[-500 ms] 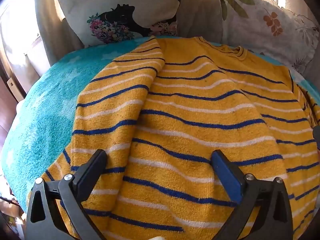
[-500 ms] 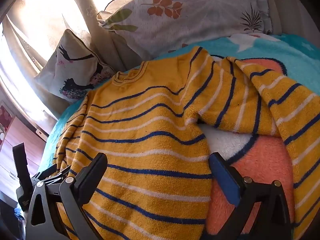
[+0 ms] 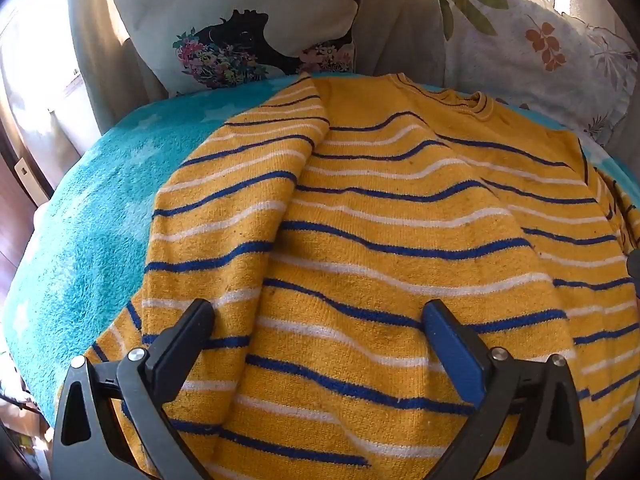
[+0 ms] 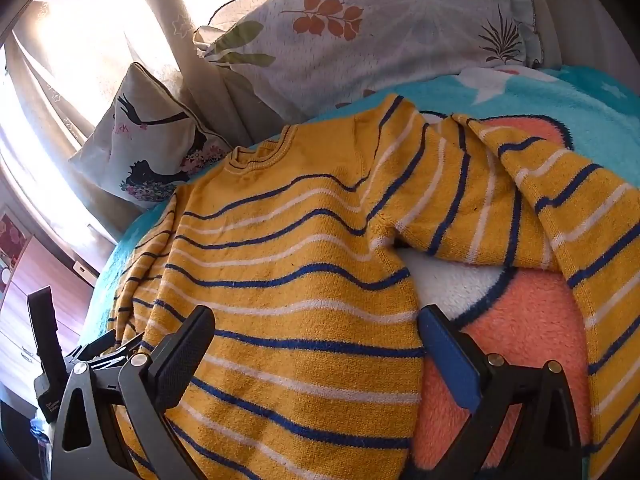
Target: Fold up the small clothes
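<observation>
While both stand spread wide and empty, the left tool [image 3: 320, 344] hovers over the yellow knitted sweater with blue and white stripes [image 3: 400, 240], the right tool [image 4: 316, 344] over its side edge; beyond, it lies flat on the turquoise fleece blanket [image 3: 92, 220], collar toward the floral pillows [image 4: 380, 20].

Bed covered by turquoise fleece blanket [image 3: 92, 248]; striped yellow sweater [image 3: 380, 248] spread flat on blanket, two pillows propped behind sweater's collar.
</observation>
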Motion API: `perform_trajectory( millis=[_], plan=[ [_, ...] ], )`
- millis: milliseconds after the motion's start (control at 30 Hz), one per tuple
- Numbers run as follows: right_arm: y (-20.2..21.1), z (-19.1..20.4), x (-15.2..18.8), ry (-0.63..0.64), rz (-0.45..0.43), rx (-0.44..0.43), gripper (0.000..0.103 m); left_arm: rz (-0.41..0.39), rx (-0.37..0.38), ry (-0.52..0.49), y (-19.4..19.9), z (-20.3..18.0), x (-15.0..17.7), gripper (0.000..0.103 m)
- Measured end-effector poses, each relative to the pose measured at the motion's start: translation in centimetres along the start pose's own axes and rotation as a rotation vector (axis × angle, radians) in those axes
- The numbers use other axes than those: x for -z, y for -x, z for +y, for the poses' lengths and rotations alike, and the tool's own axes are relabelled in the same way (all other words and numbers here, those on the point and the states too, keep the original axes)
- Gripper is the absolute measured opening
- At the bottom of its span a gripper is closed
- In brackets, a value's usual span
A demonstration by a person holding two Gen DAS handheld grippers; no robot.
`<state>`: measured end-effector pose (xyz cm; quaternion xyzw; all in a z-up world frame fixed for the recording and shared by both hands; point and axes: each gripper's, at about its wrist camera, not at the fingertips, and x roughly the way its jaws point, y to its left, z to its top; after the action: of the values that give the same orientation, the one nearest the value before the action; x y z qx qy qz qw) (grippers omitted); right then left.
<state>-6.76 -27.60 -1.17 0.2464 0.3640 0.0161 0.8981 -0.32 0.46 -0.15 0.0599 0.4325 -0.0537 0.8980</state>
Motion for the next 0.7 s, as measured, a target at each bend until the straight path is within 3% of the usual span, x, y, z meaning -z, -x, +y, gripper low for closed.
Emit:
perform_trajectory(
  millis=[700],
  plan=[
    [0.08,-0.08,0.04,0.001,0.000,0.001,0.103,0.008,-0.003,0.002,-0.22,-0.14,-0.49,0.103]
  ],
)
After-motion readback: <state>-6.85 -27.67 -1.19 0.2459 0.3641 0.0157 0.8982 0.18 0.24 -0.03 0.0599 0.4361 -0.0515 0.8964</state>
